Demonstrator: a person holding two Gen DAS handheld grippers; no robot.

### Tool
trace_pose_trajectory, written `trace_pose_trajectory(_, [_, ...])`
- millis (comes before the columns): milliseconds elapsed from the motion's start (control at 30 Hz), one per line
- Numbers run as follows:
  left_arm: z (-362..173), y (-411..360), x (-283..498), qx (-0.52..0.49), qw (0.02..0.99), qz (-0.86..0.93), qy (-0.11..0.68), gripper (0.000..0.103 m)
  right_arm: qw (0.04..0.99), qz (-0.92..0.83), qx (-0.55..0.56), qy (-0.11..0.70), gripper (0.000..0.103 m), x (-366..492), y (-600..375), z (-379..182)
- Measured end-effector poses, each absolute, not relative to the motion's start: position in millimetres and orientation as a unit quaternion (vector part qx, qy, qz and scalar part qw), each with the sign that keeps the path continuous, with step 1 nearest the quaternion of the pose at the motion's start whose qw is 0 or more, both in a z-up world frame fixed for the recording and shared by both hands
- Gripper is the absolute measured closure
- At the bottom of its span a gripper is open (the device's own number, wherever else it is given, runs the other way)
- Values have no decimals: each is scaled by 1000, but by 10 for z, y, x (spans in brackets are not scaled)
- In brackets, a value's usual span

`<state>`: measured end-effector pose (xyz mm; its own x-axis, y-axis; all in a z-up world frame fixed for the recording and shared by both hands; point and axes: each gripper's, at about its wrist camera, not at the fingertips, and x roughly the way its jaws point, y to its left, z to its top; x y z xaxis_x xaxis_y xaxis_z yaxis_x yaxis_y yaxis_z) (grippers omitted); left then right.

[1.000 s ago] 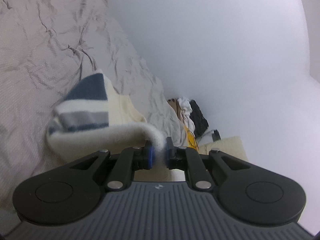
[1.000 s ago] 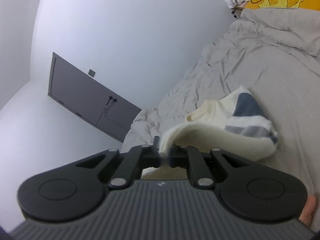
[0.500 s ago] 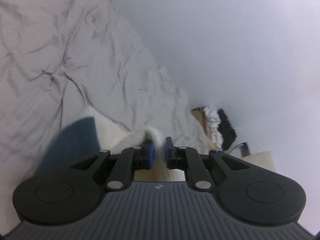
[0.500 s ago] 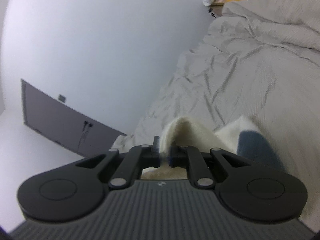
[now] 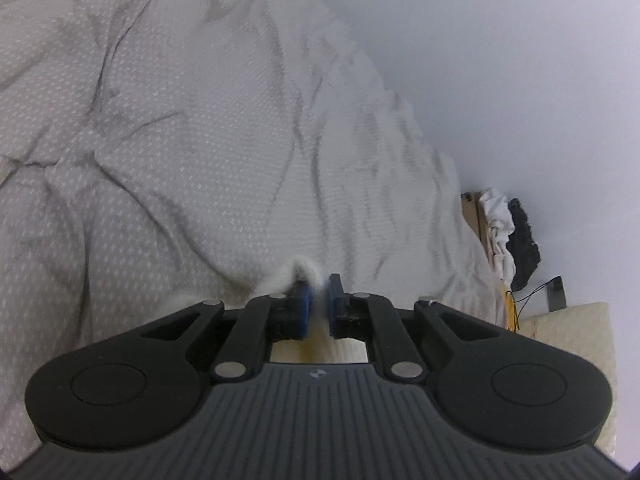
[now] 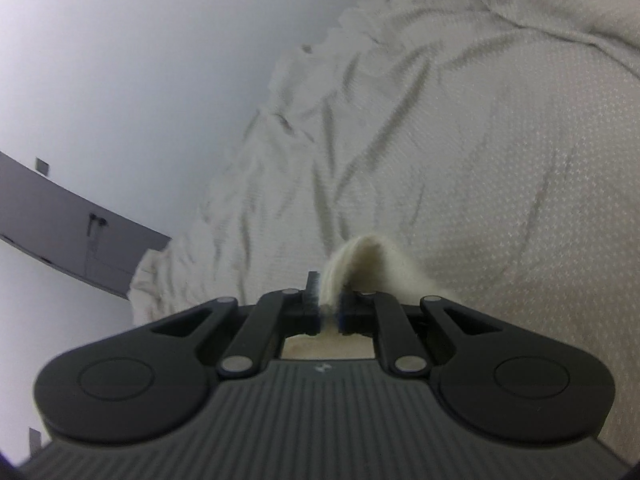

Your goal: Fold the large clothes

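Here, left wrist view: the black left gripper (image 5: 317, 304) with blue pads pinches a fold of the fuzzy cream-white knitted garment (image 5: 298, 276); only a small tuft shows above the jaws, the rest trails down-left behind the gripper body. Behind it lies the wrinkled light-grey textured bed cover (image 5: 180, 120), filling the left and middle. Only this view shows, at far right against the pale wall (image 5: 500, 60), a pile of white and black clothes (image 5: 508, 228) on a wooden edge, a thin black cable beside it, and a cream textured surface (image 5: 568, 324) below.

Right wrist view: the black right gripper (image 6: 329, 304) is clamped on another cream fold of the same garment (image 6: 372, 260), which humps up and runs right behind the jaws. Only here: a dark grey door (image 6: 60, 216) low on the left wall. The bed cover (image 6: 480, 140) fills the right. Each gripper body blocks the lower part of the frame, hiding most of the garment.
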<state>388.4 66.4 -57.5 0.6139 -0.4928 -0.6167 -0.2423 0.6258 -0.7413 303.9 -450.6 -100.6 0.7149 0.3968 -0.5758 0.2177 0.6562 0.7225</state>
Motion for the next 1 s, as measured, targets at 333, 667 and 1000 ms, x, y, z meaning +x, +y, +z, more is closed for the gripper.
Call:
trace_pose_trajectory(333, [-791,635,4193,-401,794,-91,448,93,808,34,433,398,92,3242,-4506,-1300])
trace_pose_trajectory(667, [-13,175,3282,-298,859,-143,391,35,838,48,391,379,35,2776,-4350,-968])
trace_pose_trajectory(1000, [691,-344,1682,-171,903,-167,358,36,905,89,254,330,35,1557,-3831,-167])
